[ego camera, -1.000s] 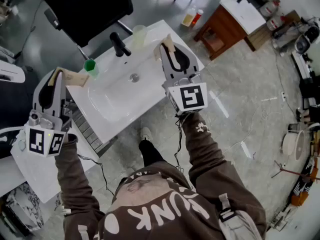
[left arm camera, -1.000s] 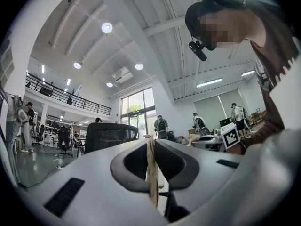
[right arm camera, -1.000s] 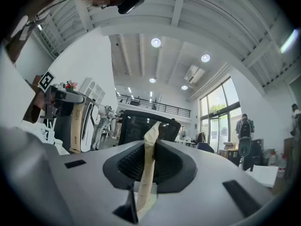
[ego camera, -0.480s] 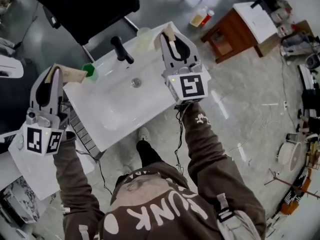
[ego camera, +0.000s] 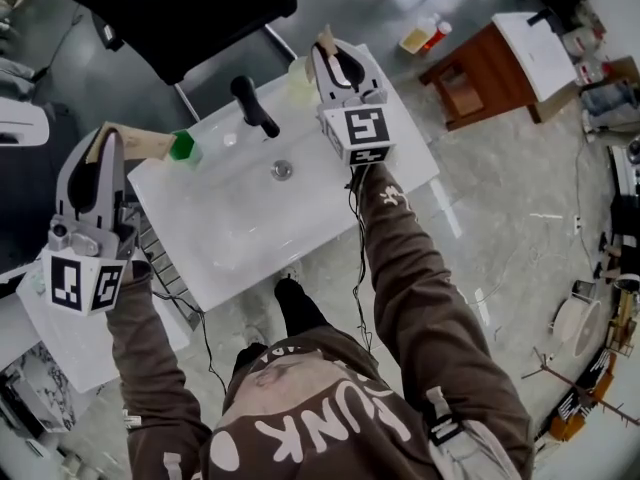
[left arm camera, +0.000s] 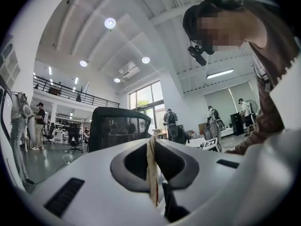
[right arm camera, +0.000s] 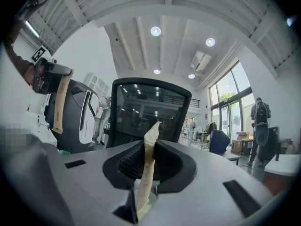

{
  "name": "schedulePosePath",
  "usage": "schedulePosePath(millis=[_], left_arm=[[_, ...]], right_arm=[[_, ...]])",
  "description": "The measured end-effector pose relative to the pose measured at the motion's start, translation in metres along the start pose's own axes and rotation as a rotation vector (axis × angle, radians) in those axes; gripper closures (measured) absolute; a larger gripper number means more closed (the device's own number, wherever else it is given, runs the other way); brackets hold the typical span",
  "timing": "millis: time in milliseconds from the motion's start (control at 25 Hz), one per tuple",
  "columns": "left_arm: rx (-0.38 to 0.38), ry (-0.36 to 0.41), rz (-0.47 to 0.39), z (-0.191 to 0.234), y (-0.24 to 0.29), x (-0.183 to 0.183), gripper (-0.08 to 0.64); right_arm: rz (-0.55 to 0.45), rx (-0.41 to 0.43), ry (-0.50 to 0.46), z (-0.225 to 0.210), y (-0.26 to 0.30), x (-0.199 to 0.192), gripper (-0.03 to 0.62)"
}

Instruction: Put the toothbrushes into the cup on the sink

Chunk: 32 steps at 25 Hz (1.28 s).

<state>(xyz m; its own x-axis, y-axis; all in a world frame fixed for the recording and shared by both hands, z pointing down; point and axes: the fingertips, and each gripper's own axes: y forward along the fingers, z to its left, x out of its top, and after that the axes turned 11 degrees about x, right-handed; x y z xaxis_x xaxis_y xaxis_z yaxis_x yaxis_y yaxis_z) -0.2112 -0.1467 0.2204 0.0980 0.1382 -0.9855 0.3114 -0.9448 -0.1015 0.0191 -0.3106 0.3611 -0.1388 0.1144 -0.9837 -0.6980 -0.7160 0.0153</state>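
Looking down on a black chair (ego camera: 180,8) and, in front of it, a white sink (ego camera: 240,218) with a black tap (ego camera: 252,106) at the back rim.

Right hand-held gripper (ego camera: 335,56) reaching over the sink's back right corner, clamped shut on a paper-wrapped toothbrush (ego camera: 326,42). Left hand-held gripper (ego camera: 104,148) held off the sink's left end, likewise closed tight on the other toothbrush (ego camera: 140,146).

Clear cup (ego camera: 298,76) standing on the back rim just beside the right jaws, perhaps partly under them. Green cup (ego camera: 182,147) on the left rim, close to the left jaws.

Toothbrush on the right standing up between the jaws, tip poking past them; lower end inside the clear cup's rim or not, impossible to tell from above. Other toothbrush lying crosswise to its jaws, pointing toward the green cup, near it or touching; cannot tell which.

Delivery step, by the look of it: both brushes in hand, none seen in a cup yet.

Next, as a guess: line the right brush up over the clear cup's mouth, lower until well inside, then part the jaws and lift away without tipping the light cup. Same from the left afterward, crosswise brush turned end-down first. Likely trouble: paper wrapper sticking to a pad, or a brush end catching the rim.
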Motion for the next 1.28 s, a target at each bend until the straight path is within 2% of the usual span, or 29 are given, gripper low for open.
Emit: schedulePosePath(millis=[280, 760, 800, 880, 1080, 1160, 1280], left_arm=[[0.003, -0.003, 0.017, 0.003, 0.009, -0.013, 0.532], [0.000, -0.008, 0.030, 0.006, 0.014, -0.023, 0.532], [-0.002, -0.008, 0.031, 0.005, 0.015, -0.024, 0.532], [-0.004, -0.009, 0.033, 0.005, 0.015, -0.026, 0.532], [-0.010, -0.008, 0.038, 0.002, 0.016, -0.029, 0.532], [-0.012, -0.005, 0.039, 0.001, 0.016, -0.030, 0.532], [-0.011, -0.008, 0.043, 0.001, 0.016, -0.036, 0.532]], right_arm=[[0.060, 0.004, 0.030, 0.000, 0.018, -0.048, 0.528], [0.087, 0.017, 0.025, 0.004, 0.029, -0.079, 0.507], [0.078, 0.020, 0.029, 0.004, 0.028, -0.079, 0.480], [0.058, 0.031, 0.042, 0.006, 0.028, -0.077, 0.356], [0.025, 0.055, 0.042, 0.013, 0.025, -0.065, 0.159], [0.017, 0.062, 0.031, 0.016, 0.022, -0.058, 0.127], [0.006, 0.069, 0.012, 0.020, 0.015, -0.049, 0.117]])
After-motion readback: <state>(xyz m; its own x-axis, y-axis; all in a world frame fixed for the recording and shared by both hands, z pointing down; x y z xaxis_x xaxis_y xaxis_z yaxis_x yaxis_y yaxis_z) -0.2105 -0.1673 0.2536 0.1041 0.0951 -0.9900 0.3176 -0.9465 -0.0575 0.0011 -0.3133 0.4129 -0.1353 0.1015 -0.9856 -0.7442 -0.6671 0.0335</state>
